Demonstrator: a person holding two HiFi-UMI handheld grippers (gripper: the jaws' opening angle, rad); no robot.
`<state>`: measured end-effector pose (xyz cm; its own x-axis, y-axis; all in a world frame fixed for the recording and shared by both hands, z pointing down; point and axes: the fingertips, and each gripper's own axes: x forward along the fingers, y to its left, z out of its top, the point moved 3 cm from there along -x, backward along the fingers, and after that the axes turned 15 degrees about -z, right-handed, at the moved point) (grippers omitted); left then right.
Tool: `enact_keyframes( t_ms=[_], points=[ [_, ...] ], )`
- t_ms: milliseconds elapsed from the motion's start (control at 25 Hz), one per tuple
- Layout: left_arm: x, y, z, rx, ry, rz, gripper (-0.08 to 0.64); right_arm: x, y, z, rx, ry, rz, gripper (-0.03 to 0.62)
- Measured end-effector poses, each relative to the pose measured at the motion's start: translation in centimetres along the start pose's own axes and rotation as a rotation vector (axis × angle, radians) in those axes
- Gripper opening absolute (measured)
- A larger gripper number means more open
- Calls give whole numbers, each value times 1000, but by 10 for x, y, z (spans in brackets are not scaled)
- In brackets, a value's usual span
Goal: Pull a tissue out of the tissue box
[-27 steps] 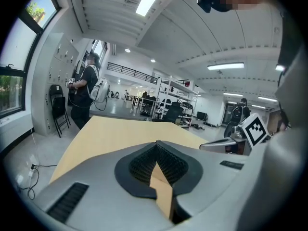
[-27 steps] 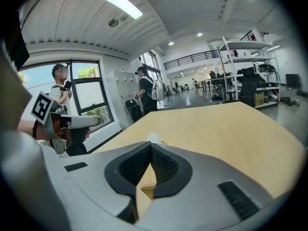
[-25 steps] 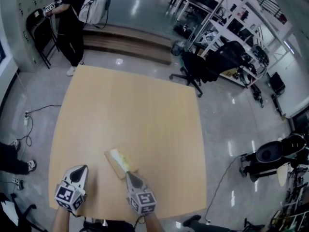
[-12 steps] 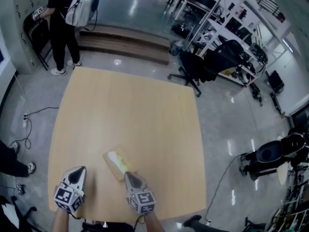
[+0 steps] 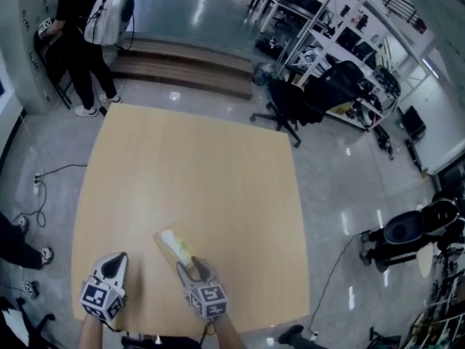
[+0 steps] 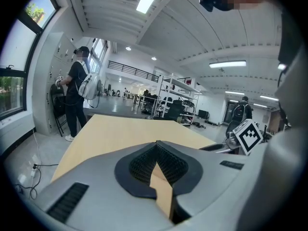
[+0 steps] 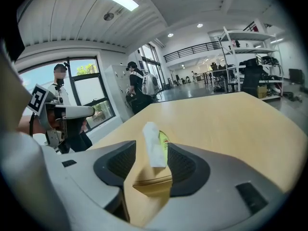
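The right tool (image 7: 150,165), jaws just spread astride the flimsy tissue (image 7: 154,143), should pinch its upright tuft; the light tissue box (image 7: 153,184) may lift.

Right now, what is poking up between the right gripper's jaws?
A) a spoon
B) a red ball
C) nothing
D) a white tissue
D: a white tissue stands up from the tissue box between the jaws of the right gripper, which have just been opening and do not pinch it.

Left hand-held gripper (image 5: 114,259): jaws closed together, empty, pointing forward and slightly downward. Right hand-held gripper (image 5: 195,267): pitched lower, jaws just opened wide, with a tissue (image 7: 155,146) standing between them, not pinched.
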<state>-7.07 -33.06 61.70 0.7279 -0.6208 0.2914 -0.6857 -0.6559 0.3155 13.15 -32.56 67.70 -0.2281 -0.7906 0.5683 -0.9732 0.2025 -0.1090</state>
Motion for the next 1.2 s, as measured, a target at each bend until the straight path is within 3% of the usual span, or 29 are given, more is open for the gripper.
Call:
enact_keyframes(
  t_ms=[800,960,1080,1200],
  points=[
    [-3,1,-2,-9,8,-16,8,21,7,-9,-42,42,-14,203],
    [-6,4,-3,-8,8,-14,8,23,6,-11,-47,55,-62,119],
    [-5,4,-4,-9,9,-14,8,24,3,-12,-41,56,-76,107],
    [-6,3,-3,-10,11,-19,8,23,1,-12,-32,55,-97,52]
  ],
)
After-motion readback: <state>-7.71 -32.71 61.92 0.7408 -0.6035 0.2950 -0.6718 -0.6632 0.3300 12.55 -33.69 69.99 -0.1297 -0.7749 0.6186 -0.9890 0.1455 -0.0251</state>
